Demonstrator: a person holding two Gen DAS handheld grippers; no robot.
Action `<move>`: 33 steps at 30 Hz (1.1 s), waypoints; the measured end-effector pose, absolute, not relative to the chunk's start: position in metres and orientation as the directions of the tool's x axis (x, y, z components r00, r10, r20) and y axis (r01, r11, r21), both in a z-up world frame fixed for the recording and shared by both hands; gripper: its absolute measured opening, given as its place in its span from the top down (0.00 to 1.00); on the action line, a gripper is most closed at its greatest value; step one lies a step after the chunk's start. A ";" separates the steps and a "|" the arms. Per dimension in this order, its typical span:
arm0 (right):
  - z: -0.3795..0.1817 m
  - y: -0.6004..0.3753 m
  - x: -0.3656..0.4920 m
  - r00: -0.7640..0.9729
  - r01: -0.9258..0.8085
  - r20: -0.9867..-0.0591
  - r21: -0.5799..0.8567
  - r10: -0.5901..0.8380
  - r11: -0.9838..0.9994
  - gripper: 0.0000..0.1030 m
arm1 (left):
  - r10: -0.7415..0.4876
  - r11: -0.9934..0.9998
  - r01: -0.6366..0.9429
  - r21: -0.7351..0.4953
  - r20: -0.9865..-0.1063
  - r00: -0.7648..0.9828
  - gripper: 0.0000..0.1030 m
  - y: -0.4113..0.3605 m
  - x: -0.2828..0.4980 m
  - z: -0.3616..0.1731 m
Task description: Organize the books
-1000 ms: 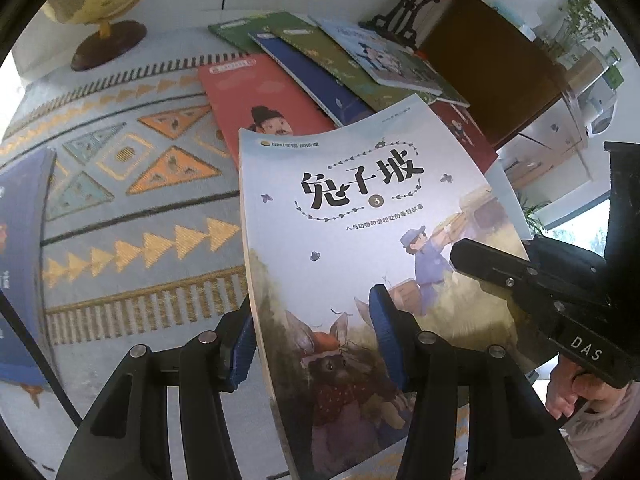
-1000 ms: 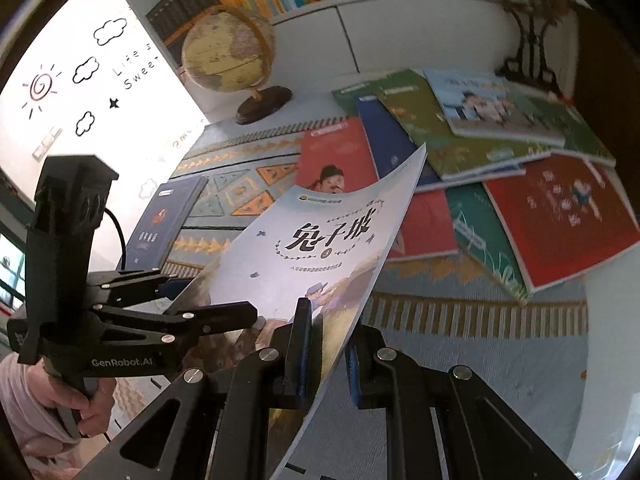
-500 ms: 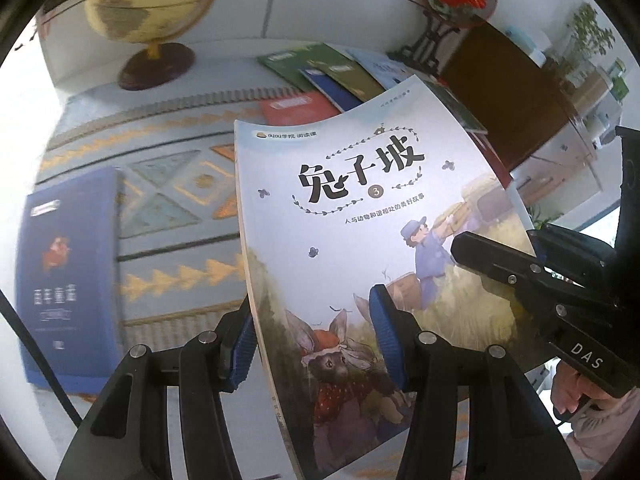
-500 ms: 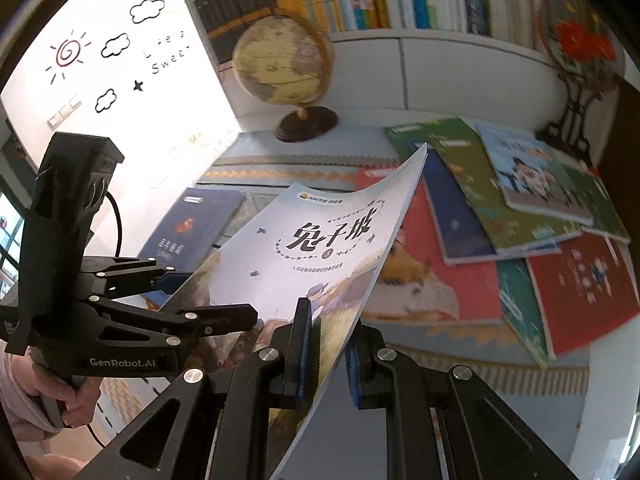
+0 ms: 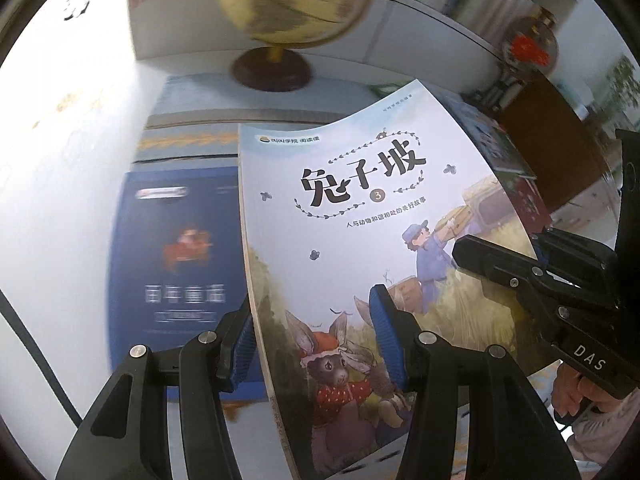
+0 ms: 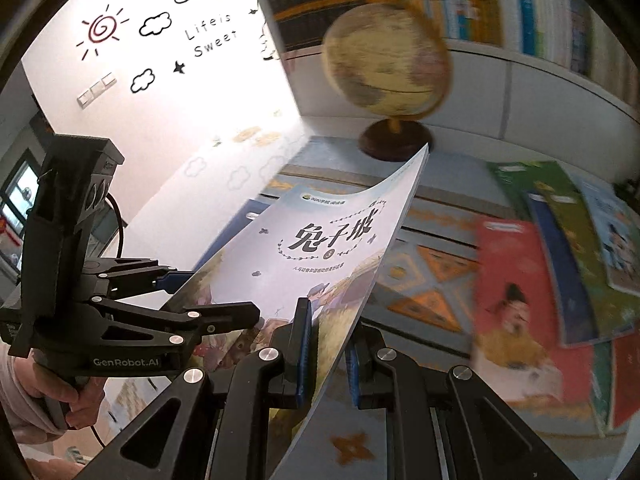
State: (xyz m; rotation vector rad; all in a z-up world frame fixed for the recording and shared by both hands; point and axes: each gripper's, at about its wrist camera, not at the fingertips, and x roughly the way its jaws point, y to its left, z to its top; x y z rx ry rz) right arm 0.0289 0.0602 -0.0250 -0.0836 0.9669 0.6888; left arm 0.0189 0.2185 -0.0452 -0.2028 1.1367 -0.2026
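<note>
Left wrist view showed you carrying the pale rabbit book (image 5: 360, 216) with both sets of tongs at once. Your left tongs (image 5: 316, 344) were pinching its spine-side lower corner, one blue pad on the cover and the other behind, and your right tongs (image 5: 516, 256) were pinching its opposite long edge. That two-sided hold probably made sense: the book is thin and floppy, and even so its far corner curled upward, so a single grip would likely have let it droop.

Take the globe (image 5: 288, 20) as your marker. The rabbit book hung in the air in front of the globe, clear of the table (image 5: 192, 96), tilted with its cover toward you. Directly in front of the globe's base and under the raised book's left side lay the dark blue book (image 5: 176, 256), flat on the patterned cloth. To the right of the globe, in the right wrist view, the loose spread of books (image 6: 560, 264) lay overlapping.

In that same view your right tongs (image 6: 326, 344) gripped the sheet edge-on, the pads pressed near together. I judged you were bringing the book toward the blue one to stack it there.
</note>
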 end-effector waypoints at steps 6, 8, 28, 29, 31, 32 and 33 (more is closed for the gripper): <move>-0.036 0.118 0.039 0.334 -0.591 -0.786 0.255 0.520 0.765 0.86 | -0.246 0.965 0.019 -0.260 -0.886 0.392 0.52 0.276 0.024 -0.057; -0.042 0.138 0.040 0.320 -0.594 -0.790 0.262 0.523 0.760 0.86 | -0.240 0.967 0.013 -0.255 -0.893 0.381 0.52 0.293 0.026 -0.063; -0.122 0.188 0.049 0.186 -0.380 -0.868 0.369 0.461 0.848 0.85 | -0.250 0.962 -0.039 -0.272 -0.926 0.282 0.45 0.344 0.037 -0.121; -0.124 0.186 0.049 0.182 -0.364 -0.866 0.380 0.465 0.850 0.85 | -0.245 0.963 -0.040 -0.266 -0.928 0.283 0.45 0.344 0.037 -0.121; -0.129 0.182 0.049 0.171 -0.326 -0.869 0.395 0.464 0.859 0.85 | -0.237 0.965 -0.043 -0.259 -0.930 0.282 0.45 0.343 0.038 -0.121; -0.130 0.181 0.049 0.168 -0.320 -0.869 0.398 0.465 0.860 0.84 | -0.233 0.966 -0.043 -0.254 -0.931 0.280 0.45 0.342 0.039 -0.121; -0.130 0.180 0.048 0.166 -0.316 -0.869 0.401 0.466 0.860 0.84 | -0.228 0.968 -0.041 -0.249 -0.933 0.278 0.45 0.343 0.039 -0.121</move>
